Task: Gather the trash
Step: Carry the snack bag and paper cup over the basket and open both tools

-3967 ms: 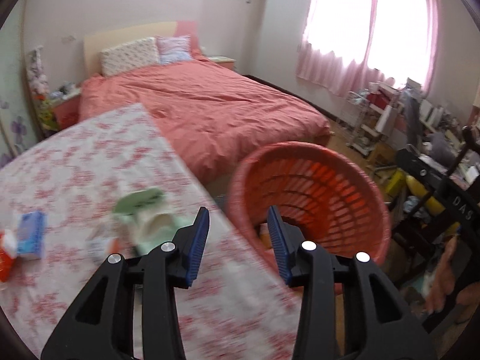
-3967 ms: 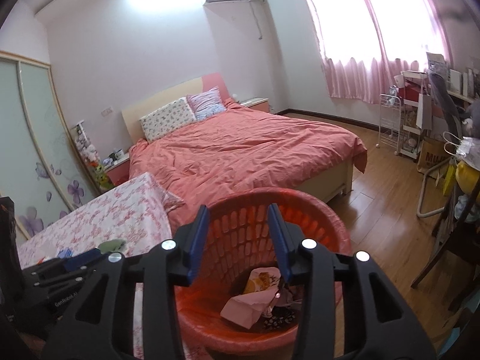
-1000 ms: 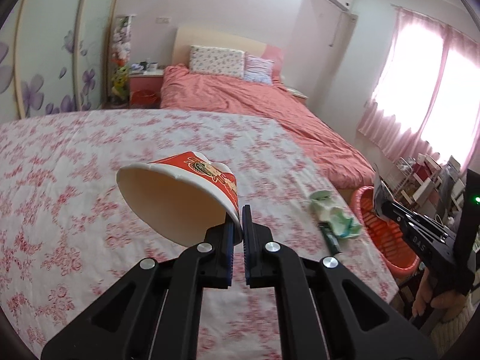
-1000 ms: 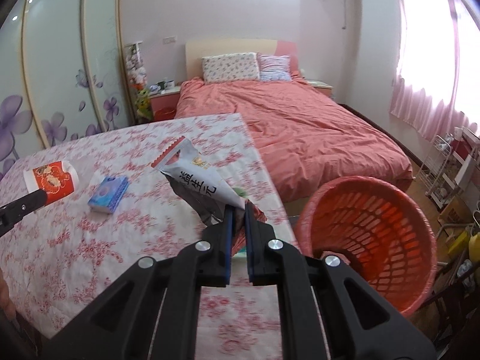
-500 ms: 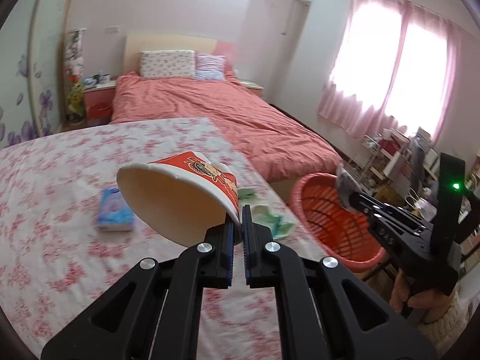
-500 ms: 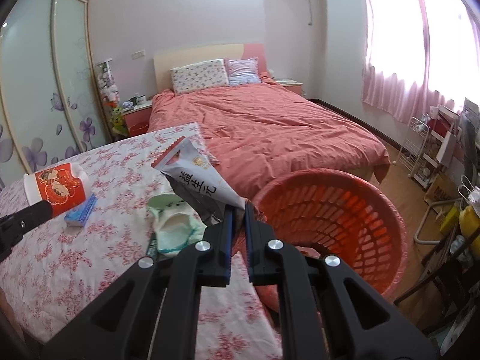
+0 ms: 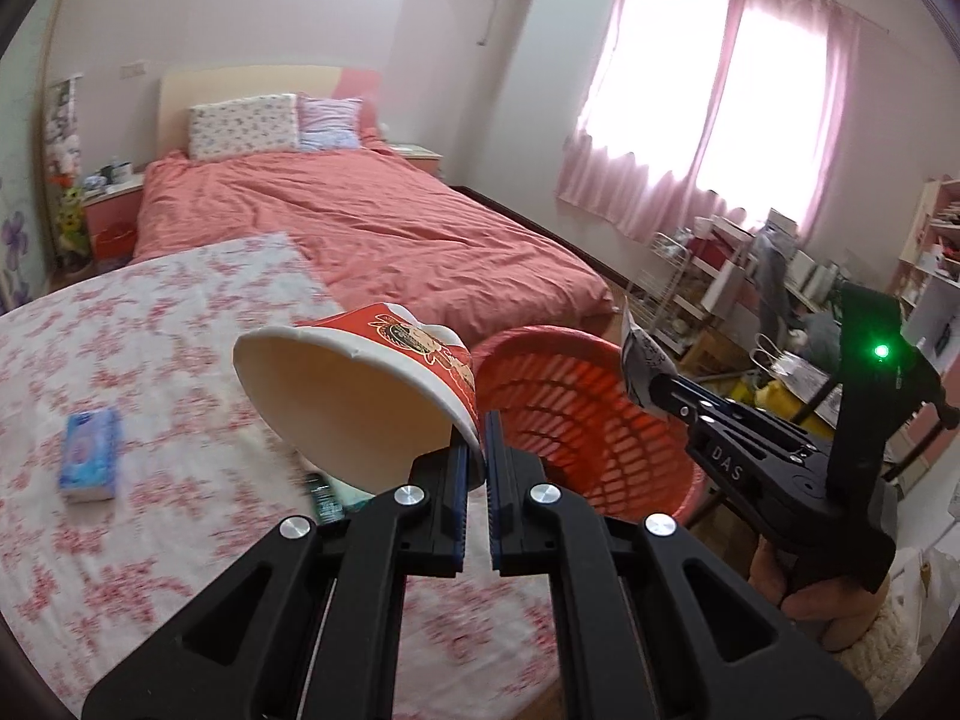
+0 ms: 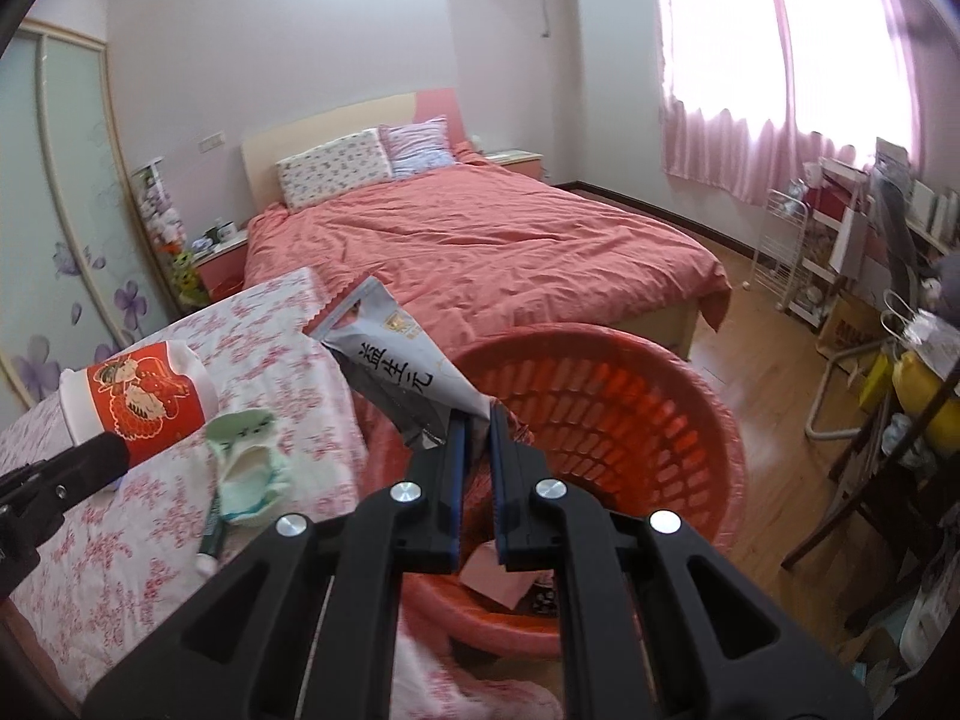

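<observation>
Left gripper [image 7: 474,450] jaws are pinched on paper cup [image 7: 360,390] rim, cup held over table edge, basket [image 7: 576,420] just to its right. Right gripper [image 8: 474,426] jaws are clamped on snack wrapper [image 8: 402,372], already above basket rim; right is judged nearer for drop.

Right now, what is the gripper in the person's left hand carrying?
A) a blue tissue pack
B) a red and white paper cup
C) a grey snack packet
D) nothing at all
B: the left gripper is shut on the rim of the red and white paper cup, while the right gripper pinches the grey snack packet.
</observation>
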